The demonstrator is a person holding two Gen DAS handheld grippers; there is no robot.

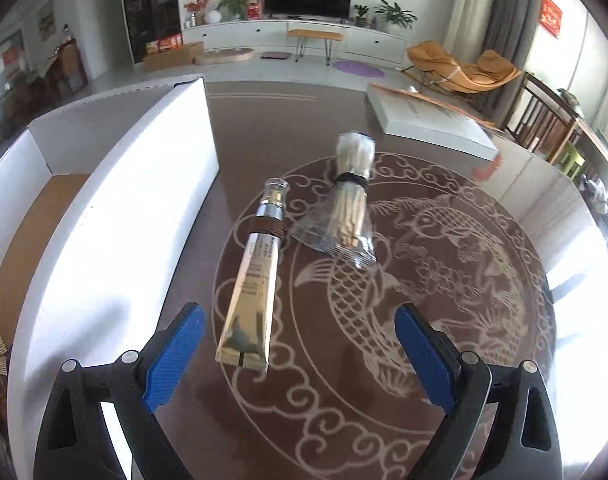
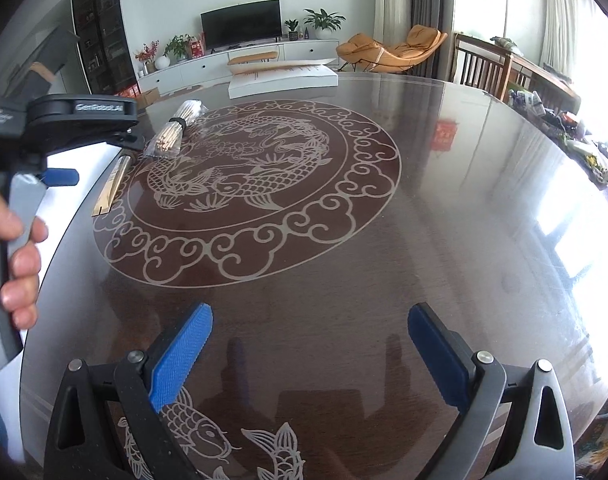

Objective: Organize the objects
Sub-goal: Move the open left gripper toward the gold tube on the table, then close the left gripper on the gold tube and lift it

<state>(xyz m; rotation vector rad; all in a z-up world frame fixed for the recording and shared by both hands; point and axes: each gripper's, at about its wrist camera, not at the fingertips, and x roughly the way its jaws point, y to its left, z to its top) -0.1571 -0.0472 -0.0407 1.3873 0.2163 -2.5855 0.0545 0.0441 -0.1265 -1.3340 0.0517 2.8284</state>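
Note:
A gold tube (image 1: 251,284) with a clear cap lies on the dark round table (image 1: 484,300), its flat end toward me. Beside it on the right lies a clear packet of wooden sticks (image 1: 350,208). My left gripper (image 1: 299,356) is open and empty, hovering just short of the tube's flat end. In the right wrist view my right gripper (image 2: 310,356) is open and empty over bare table, and the tube (image 2: 113,184) and packet (image 2: 177,130) lie at far left. The hand-held left gripper's body (image 2: 63,120) shows there too.
An open white box (image 1: 115,200) with a brown floor stands at the table's left. A flat white box (image 1: 428,120) lies at the table's far edge. Chairs and a cluttered sideboard (image 2: 544,92) stand to the right beyond the table.

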